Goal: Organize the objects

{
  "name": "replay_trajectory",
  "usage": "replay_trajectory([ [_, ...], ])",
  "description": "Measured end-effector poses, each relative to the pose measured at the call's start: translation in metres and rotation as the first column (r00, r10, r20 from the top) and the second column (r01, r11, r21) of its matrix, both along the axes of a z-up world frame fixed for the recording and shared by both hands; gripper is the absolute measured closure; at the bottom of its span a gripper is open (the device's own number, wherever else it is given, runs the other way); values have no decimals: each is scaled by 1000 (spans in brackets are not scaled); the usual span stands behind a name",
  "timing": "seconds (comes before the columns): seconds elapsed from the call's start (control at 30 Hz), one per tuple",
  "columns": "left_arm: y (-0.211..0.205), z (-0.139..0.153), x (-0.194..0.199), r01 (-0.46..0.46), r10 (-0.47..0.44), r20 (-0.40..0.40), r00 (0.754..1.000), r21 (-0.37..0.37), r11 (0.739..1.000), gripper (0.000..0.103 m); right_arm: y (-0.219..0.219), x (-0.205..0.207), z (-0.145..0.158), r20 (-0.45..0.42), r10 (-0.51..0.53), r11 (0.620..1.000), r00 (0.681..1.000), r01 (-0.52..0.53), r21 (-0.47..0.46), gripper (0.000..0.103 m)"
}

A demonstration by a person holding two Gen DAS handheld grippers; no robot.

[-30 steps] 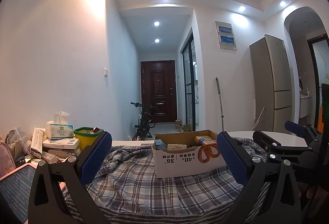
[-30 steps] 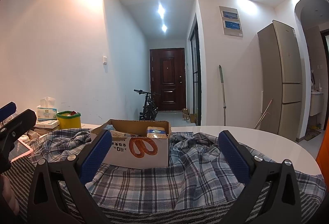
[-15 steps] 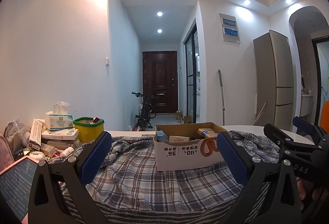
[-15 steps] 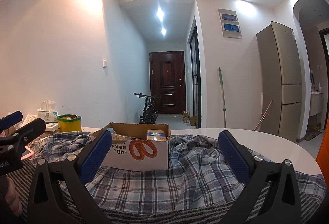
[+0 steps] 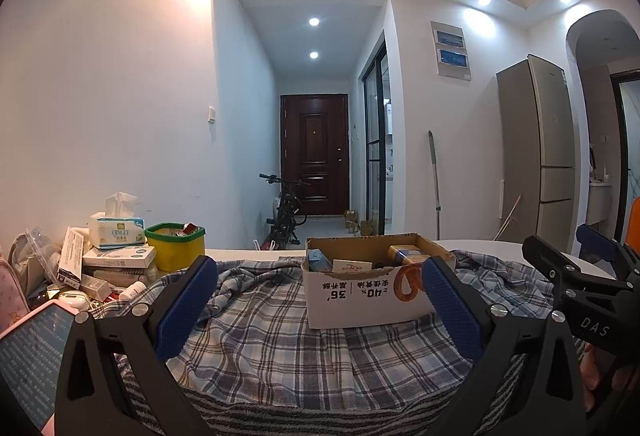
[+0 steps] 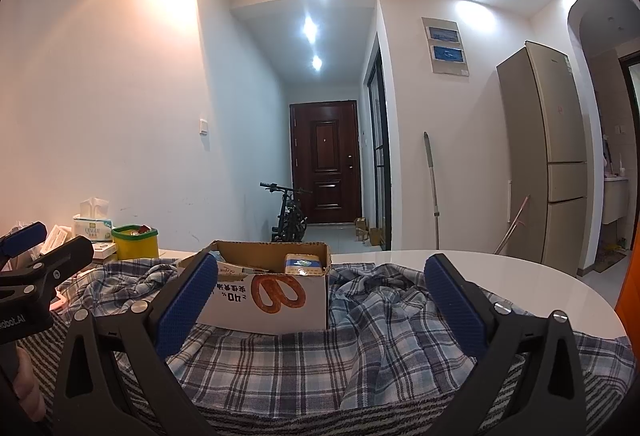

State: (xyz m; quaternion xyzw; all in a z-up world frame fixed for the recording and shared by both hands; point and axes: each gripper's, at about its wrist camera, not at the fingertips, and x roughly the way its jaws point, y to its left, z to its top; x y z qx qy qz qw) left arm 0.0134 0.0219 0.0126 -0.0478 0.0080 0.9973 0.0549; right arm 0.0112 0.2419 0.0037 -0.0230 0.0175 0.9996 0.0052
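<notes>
An open cardboard box with several small packs inside stands on a rumpled blue plaid cloth spread over a white table. My left gripper is open, held level in front of the box with nothing between its blue pads. In its own view my right gripper is open too, empty, with the box just beyond its left pad. Each gripper shows at the edge of the other's view, the right gripper and the left gripper.
At the left lie a tissue pack, a yellow tub with a green rim, stacked boxes and a phone with a lit screen. A striped cloth covers the near edge. Beyond stand a fridge and a bicycle.
Both grippers have tilted up a little and the box now sits lower in each view. The left gripper has drifted slightly left. Both stayed open and empty.
</notes>
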Motion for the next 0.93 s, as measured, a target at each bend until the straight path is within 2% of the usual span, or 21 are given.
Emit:
replay_trajectory([
  [0.93,0,0,0,-3,4,5,1000,-9,1000,0,-1,-1,0,14,1,1000,1000,-2,8,0],
])
